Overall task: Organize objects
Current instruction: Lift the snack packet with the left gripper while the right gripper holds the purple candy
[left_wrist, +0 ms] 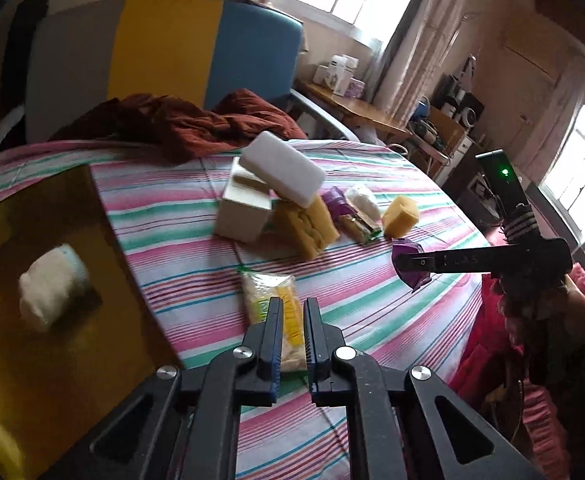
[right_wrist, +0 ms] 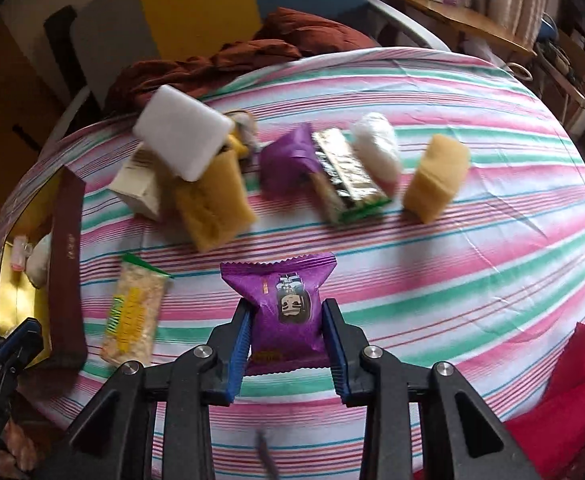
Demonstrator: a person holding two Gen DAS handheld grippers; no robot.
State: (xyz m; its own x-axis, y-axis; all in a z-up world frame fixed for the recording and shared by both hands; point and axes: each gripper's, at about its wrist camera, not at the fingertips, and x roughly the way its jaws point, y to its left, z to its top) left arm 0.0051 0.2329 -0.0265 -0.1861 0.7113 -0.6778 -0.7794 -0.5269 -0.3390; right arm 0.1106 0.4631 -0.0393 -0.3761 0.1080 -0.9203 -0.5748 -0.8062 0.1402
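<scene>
Our right gripper [right_wrist: 288, 316] pinches the purple packet [right_wrist: 284, 304], printing unreadable; left gripper [left_wrist: 292, 320] pressed together, empty, low centre

Two grippers above the bed, one empty and one holding

The left gripper [left_wrist: 293, 304] pointed down at a slant, its jaws closed with only a thin gap and nothing pinched between them. The right gripper [right_wrist: 288, 308] pointed more steeply down, and its blue pads squeezed both sides of a purple snack packet [right_wrist: 286, 312]. In the left wrist view, the right gripper reached in from the right.
</scene>
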